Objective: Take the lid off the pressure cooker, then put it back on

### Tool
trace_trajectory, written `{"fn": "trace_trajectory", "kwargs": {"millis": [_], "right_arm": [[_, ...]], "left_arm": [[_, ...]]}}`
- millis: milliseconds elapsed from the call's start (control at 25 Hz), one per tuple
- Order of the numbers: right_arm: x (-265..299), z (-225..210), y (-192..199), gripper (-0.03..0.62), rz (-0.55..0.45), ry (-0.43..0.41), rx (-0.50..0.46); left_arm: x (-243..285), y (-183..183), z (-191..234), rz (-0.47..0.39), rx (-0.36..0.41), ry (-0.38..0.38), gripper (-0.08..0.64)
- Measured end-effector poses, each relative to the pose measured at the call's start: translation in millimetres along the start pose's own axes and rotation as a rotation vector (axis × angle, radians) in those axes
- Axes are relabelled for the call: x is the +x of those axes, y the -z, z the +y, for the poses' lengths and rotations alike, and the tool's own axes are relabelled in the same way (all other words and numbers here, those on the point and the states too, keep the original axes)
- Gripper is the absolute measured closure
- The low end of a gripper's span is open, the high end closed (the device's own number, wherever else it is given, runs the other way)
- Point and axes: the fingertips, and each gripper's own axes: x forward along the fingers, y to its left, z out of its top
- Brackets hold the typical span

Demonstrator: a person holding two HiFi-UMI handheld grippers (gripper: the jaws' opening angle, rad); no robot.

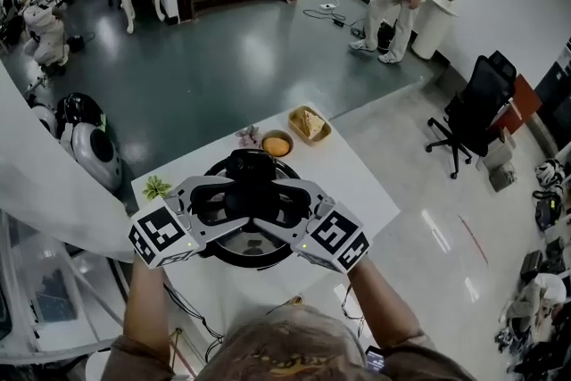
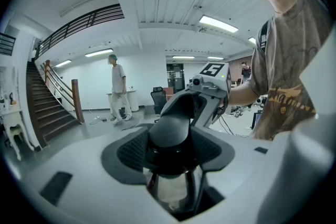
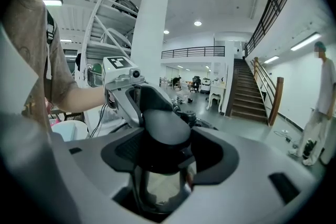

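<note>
The left gripper [image 2: 170, 150] and right gripper [image 3: 163, 150] face each other, each with its jaws clamped on the black handle [image 2: 171, 126] of the lid [image 1: 234, 202]. In both gripper views the jaws' own bodies block nearly everything below the handle. From the head view the grippers cover most of the lid, which sits over the cooker [image 1: 243, 252] on the table [image 1: 357, 192]. Whether lid and cooker touch cannot be told.
</note>
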Motion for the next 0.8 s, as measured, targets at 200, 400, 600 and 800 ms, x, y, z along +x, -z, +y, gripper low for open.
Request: {"fn": "trace_trajectory", "kwargs": {"millis": [200, 400, 600, 800], "right_arm": [[-11, -6, -1, 0.318, -0.006, 0.026, 0.005], [-26, -15, 5, 0.318, -0.015, 0.038, -0.005], [-70, -45, 9, 0.316, -0.030, 0.027, -0.008], [-100, -76, 21, 0.316, -0.041, -0.001, -0.013]], "left_arm": [[9, -9, -1, -0.003, 0.016, 0.019, 0.304], [25, -15, -7, -0.001, 0.024, 0.023, 0.304], [68, -48, -14, 0.022, 0.027, 0.017, 0.304], [109, -65, -15, 0.036, 0.015, -0.011, 0.304]]}}
